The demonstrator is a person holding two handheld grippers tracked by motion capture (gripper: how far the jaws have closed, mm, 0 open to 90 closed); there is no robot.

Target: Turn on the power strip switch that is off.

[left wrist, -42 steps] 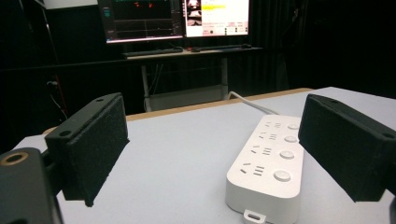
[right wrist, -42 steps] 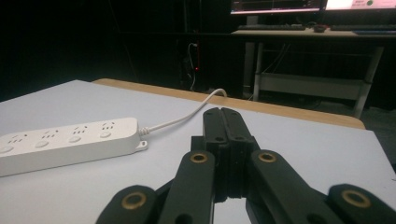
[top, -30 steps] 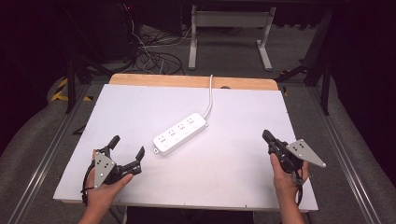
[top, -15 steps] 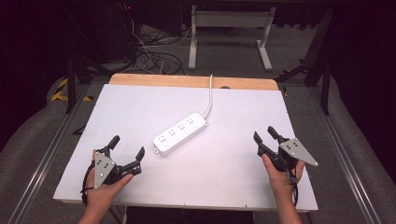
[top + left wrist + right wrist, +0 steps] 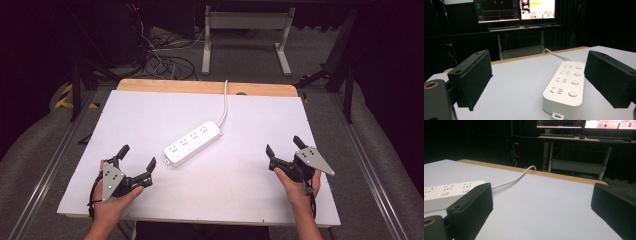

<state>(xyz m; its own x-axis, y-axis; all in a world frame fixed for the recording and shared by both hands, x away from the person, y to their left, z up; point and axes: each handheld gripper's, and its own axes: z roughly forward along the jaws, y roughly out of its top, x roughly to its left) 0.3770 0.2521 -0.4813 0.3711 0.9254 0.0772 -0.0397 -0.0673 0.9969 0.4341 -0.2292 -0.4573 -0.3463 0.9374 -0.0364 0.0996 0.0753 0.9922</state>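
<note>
Between power strip (image 5: 194, 142) and table edge (image 5: 197, 218); bare white tabletop

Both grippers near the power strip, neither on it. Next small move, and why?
Probably ease the left gripper forward toward the power strip. Its jaws stand open and empty, already facing the strip's near end; the right gripper, jaws just opened, sits farther off.

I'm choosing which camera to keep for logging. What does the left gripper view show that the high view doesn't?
Left gripper view alone: lit monitors on a desk behind, and the strip's round buttons.
High view alone: both hands, the right gripper, the floor cables.
Both: the white power strip, its cord, the left gripper with jaws apart, the table.
</note>
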